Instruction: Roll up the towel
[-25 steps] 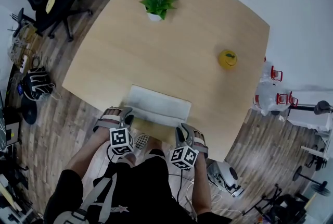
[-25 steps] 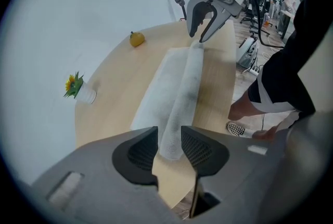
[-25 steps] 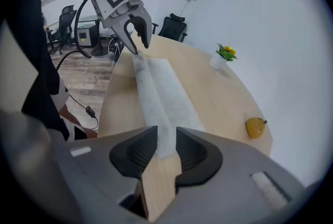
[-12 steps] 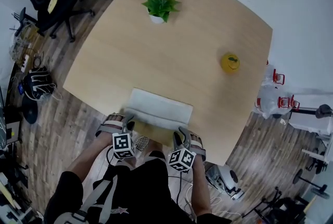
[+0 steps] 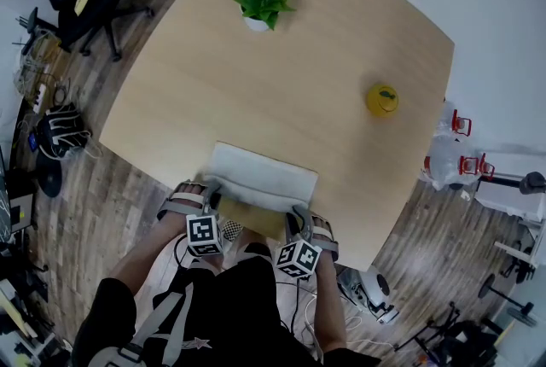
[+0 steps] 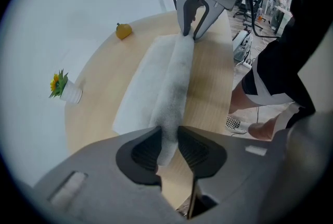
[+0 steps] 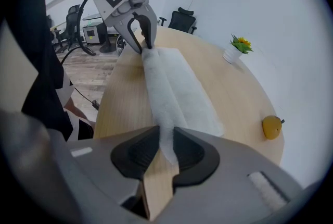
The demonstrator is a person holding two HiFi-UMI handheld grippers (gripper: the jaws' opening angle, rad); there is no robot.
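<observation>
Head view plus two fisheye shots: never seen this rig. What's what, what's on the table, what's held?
No robot: a person holds a two-jaw gripper in each hand. The head view looks down from the person's head; each gripper view looks along its own jaws. On the wooden table lie a white towel, a potted plant and a yellow fruit. The left gripper and right gripper each have the towel's raised near edge between their closing jaws, one at each end.

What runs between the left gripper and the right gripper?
A raised ridge of the white fabric towel; the left gripper and right gripper are closing their jaws on its ends. Both gripper views show it.
</observation>
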